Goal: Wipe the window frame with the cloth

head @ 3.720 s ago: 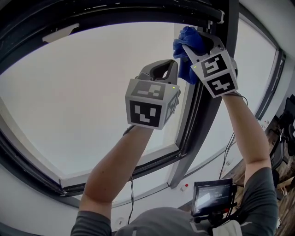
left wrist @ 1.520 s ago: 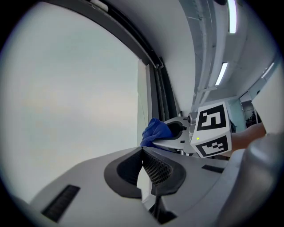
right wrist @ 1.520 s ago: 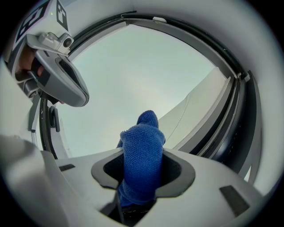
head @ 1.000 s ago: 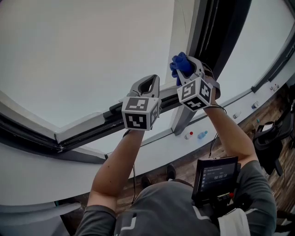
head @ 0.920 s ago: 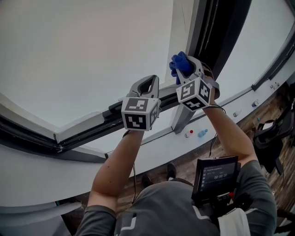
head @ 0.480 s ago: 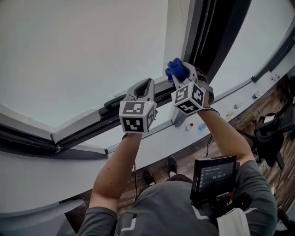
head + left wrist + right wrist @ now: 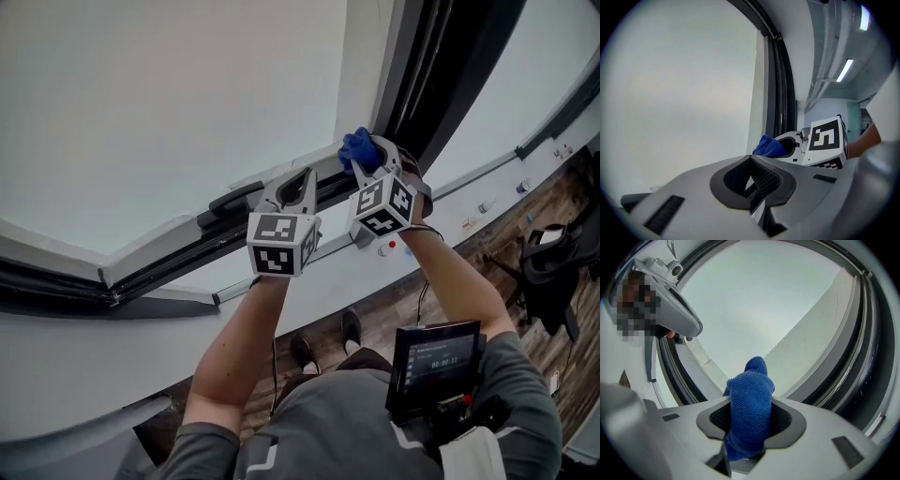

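Right claw (image 7: 367, 161) is clamped on the blue cloth (image 7: 359, 147), its jaws closed to the thickness of the fabric. In the right gripper view a thick fold stands up between the jaws, and a short tail hangs out on the near side. Seen from the head view, the cloth is at the foot of the dark upright of the window frame (image 7: 419, 70), where the upright meets the lower rail (image 7: 178, 246). Whether the fabric touches the frame cannot be told. The left claw (image 7: 755, 183) is just to the left of the right one, near the same lower rail. Its jaws are pressed together with nothing between them. In its own view the cloth and the right claw's marker cube (image 7: 826, 140) appear beyond its tips, to the right. A pale glass pane (image 7: 159, 112) fills the far left of the scene, and a second pane (image 7: 525, 66) lies to the right of the upright. Below the rail runs a white sill (image 7: 319, 281), with a wooden floor (image 7: 530, 211) nearer and to the right. Both of the person's forearms reach up from the near edge, and a small lit screen (image 7: 436, 360) sits at the chest.
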Demonstrator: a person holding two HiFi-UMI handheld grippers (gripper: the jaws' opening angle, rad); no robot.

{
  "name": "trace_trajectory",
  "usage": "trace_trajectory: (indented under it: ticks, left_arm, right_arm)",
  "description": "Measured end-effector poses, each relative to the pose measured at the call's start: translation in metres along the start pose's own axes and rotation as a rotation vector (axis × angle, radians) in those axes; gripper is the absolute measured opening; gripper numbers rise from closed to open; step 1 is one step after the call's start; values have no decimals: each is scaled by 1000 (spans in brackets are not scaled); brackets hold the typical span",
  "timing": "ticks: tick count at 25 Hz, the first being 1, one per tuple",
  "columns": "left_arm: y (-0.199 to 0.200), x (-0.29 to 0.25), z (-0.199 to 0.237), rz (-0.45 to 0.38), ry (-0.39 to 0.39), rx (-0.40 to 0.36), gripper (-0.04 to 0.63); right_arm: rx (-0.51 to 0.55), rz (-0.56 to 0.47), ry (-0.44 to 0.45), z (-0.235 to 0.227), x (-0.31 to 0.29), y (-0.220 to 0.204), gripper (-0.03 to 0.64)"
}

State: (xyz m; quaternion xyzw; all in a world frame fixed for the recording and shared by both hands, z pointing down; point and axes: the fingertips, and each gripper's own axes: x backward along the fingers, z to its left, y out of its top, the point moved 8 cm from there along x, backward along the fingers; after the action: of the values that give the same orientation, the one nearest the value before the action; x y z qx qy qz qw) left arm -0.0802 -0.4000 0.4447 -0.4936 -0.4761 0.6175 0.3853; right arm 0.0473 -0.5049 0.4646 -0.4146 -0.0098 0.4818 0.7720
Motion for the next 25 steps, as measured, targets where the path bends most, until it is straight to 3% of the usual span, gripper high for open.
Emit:
trace_trajectory:
  ticks: [13, 25]
  left_arm:
    - [-2, 19, -9, 7, -19, -45, 8]
    - [26, 60, 9, -53, 52, -23, 8]
  right_arm:
    - [-70, -23, 40, 1, 11, 0, 173]
    - [-208, -75, 20, -13, 58, 26, 173]
